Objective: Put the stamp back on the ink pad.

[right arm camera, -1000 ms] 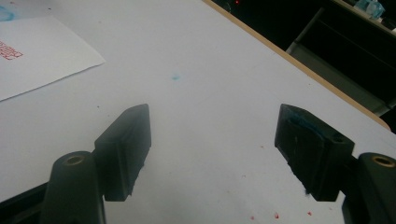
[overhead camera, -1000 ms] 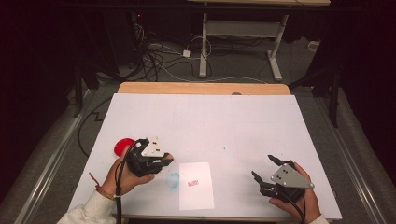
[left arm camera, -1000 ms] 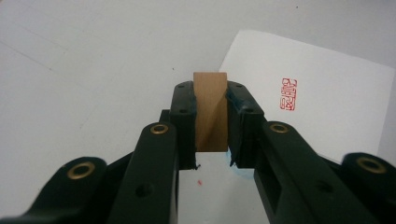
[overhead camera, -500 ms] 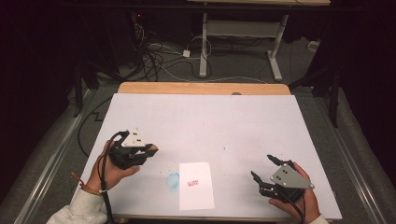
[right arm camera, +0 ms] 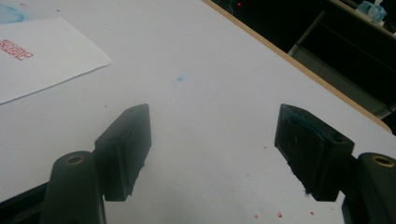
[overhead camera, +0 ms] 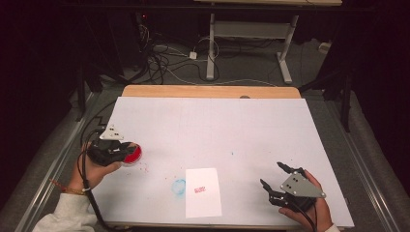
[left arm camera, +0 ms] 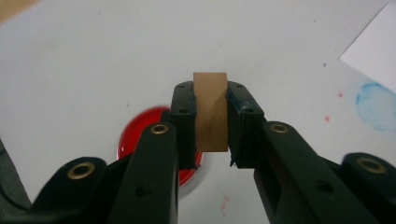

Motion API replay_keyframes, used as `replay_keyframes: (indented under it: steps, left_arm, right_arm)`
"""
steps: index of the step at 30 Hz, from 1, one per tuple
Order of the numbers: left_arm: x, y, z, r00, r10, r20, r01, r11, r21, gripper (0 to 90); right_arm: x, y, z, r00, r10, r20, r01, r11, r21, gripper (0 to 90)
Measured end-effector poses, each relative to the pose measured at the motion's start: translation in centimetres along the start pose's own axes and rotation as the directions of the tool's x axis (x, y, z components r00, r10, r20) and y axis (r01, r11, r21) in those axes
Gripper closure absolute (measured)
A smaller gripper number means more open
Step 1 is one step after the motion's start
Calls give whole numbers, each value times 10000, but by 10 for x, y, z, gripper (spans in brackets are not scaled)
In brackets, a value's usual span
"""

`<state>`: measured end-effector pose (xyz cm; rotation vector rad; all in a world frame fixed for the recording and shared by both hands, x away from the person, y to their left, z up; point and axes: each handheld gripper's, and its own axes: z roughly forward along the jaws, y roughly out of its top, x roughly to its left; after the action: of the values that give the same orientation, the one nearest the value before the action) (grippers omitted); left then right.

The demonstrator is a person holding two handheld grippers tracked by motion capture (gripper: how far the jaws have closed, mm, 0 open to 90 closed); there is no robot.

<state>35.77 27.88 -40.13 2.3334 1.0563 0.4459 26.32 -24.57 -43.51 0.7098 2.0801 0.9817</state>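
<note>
Forearms cut off by the bottom edge of the high view, sleeves barely in. Red ink pad [overhead camera: 131, 153] half hidden behind the left gripper [overhead camera: 117, 151] there, and blurry under the jaws in the left gripper view. Stamp mark on the paper sheet [overhead camera: 203, 191] too small to read. White table [overhead camera: 217, 125] speckled with red dots, plus a blue smudge [overhead camera: 179, 187] just beside the sheet; wooden edge at the far side, then cables on a dark floor. Left gripper clamped tight on a wooden stamp block [left arm camera: 211, 111], right over the pad. Right gripper [overhead camera: 275, 181] spread wide, holding nothing, well apart from the sheet.
</note>
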Motion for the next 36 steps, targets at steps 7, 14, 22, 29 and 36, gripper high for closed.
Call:
replay_keyframes:
  steps: [7, 14, 22, 29, 36]
  left_arm:
    - [13, -9, 20, 9993, -357, 120, 347, 9966, 749, 732]
    - [19, -13, 35, 9981, -597, 115, 580, 9916, 1158, 731]
    - [20, -14, 45, 9981, -614, -94, 621, 9878, 1429, 722]
    - [20, -15, 47, 9978, -645, -175, 664, 9865, 1494, 700]
    - [20, -13, 38, 9961, -845, -265, 866, 9919, 927, 561]
  right_arm:
    - [0, -1, 1, 10000, 4, -16, -4, 10000, 96, 279]
    - [0, -2, 1, 10000, 16, 36, -16, 9999, 120, 279]
    - [0, -2, 1, 10000, -27, 22, 27, 9999, 155, 279]
    - [0, -2, 1, 10000, -69, -3, 69, 9998, 165, 280]
    - [0, -2, 1, 10000, -58, 1, 58, 9998, 174, 280]
